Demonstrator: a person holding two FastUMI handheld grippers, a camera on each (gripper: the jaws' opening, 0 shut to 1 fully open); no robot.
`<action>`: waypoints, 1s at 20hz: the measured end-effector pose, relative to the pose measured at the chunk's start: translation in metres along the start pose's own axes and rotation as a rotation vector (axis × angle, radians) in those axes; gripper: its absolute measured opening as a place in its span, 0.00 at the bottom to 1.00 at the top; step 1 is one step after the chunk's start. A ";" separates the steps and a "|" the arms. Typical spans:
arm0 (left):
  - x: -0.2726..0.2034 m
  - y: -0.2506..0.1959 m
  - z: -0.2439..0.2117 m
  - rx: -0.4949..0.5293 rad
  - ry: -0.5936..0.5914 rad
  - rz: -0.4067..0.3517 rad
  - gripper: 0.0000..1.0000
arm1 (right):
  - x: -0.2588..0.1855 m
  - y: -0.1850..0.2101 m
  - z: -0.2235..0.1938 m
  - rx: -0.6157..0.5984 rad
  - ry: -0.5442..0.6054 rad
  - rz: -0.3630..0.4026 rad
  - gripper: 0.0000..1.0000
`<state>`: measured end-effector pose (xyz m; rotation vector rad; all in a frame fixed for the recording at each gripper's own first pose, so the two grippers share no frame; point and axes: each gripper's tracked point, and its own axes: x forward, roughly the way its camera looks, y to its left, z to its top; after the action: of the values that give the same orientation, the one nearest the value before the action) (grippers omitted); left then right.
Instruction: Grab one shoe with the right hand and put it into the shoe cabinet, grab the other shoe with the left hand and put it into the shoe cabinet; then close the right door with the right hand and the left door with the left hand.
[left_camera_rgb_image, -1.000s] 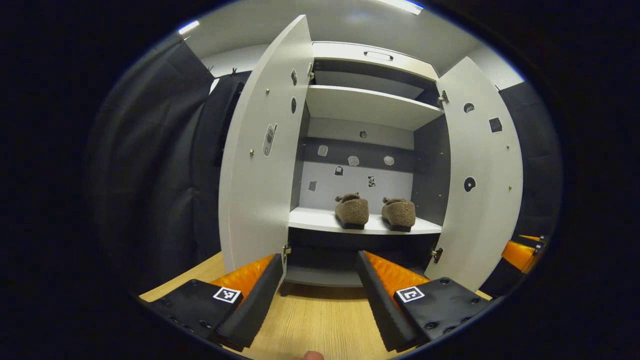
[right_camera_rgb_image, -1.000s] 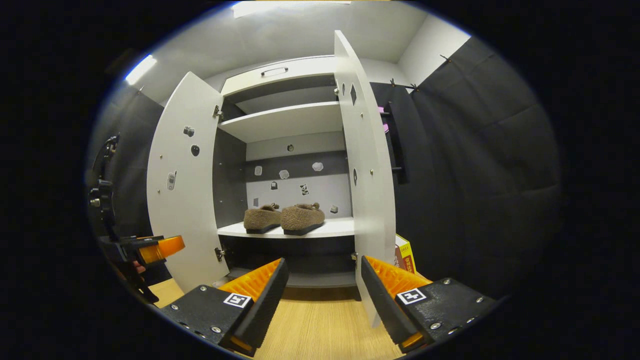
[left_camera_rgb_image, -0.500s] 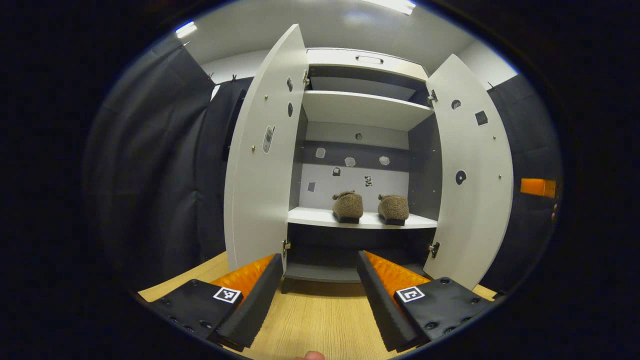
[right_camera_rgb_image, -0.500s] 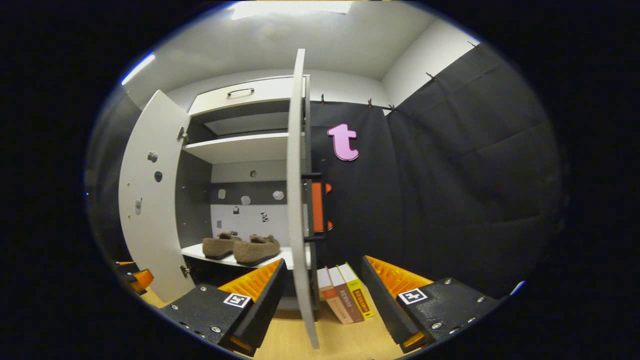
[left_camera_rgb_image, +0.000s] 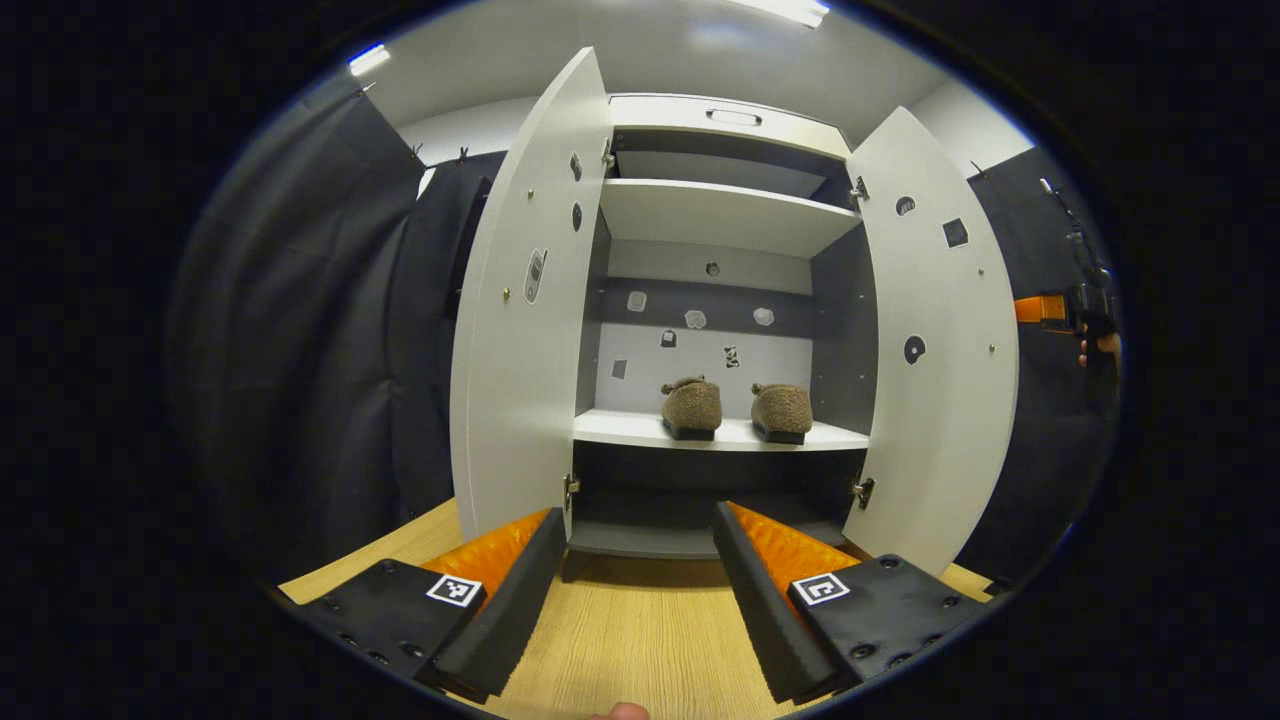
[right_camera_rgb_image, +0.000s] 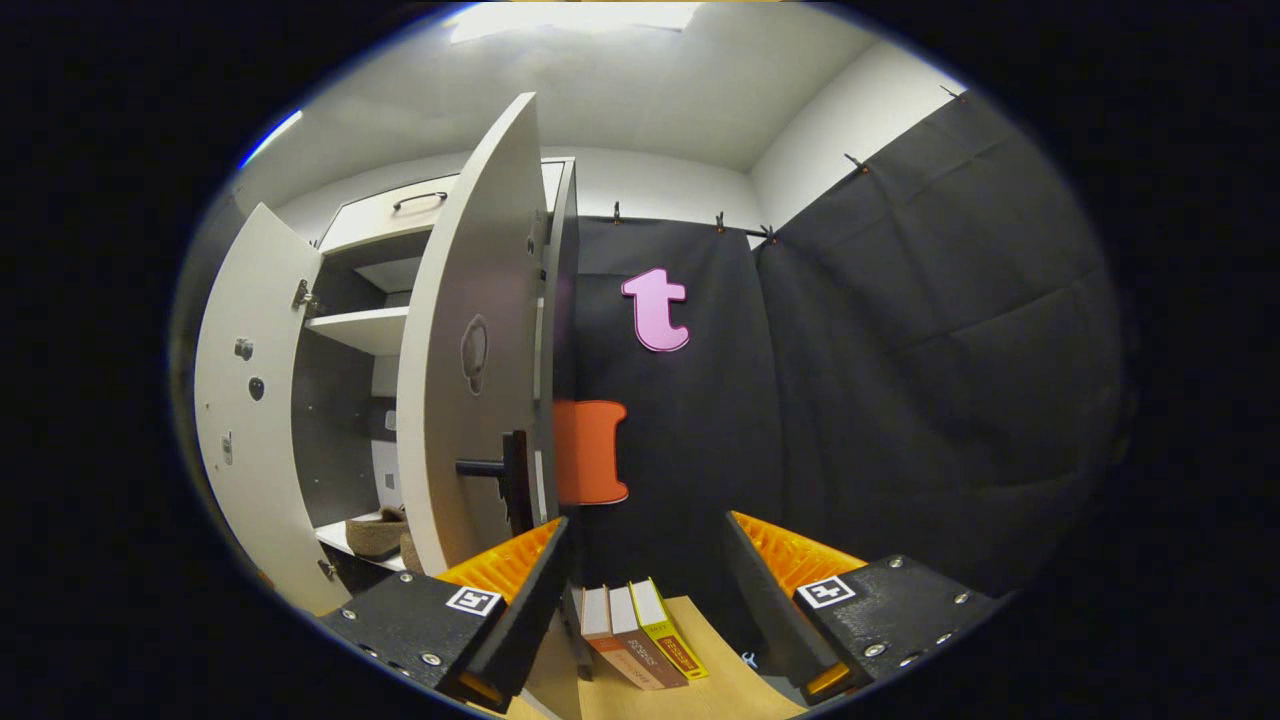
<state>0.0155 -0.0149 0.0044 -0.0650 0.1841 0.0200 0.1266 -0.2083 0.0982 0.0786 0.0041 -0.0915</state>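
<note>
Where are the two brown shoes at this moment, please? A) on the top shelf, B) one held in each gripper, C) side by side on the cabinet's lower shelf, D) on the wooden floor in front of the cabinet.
C: the two brown shoes sit side by side on the lower shelf of the cabinet, with both doors open.

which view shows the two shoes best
The left gripper view: both shoes sit side by side on the cabinet shelf, seen straight on. In the right gripper view the open right door hides most of them, leaving a sliver.
</note>
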 end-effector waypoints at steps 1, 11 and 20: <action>0.001 0.002 -0.001 -0.003 0.003 0.006 0.96 | 0.003 0.000 0.000 -0.006 -0.005 -0.011 0.91; 0.001 0.009 0.003 0.001 -0.010 0.013 0.97 | -0.006 0.042 0.003 -0.048 -0.022 0.064 0.89; 0.000 0.010 -0.005 0.003 0.001 -0.003 0.96 | -0.003 0.127 -0.002 -0.016 0.004 0.223 0.88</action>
<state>0.0145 -0.0051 -0.0010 -0.0624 0.1850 0.0165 0.1354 -0.0818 0.1058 0.0628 0.0000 0.1316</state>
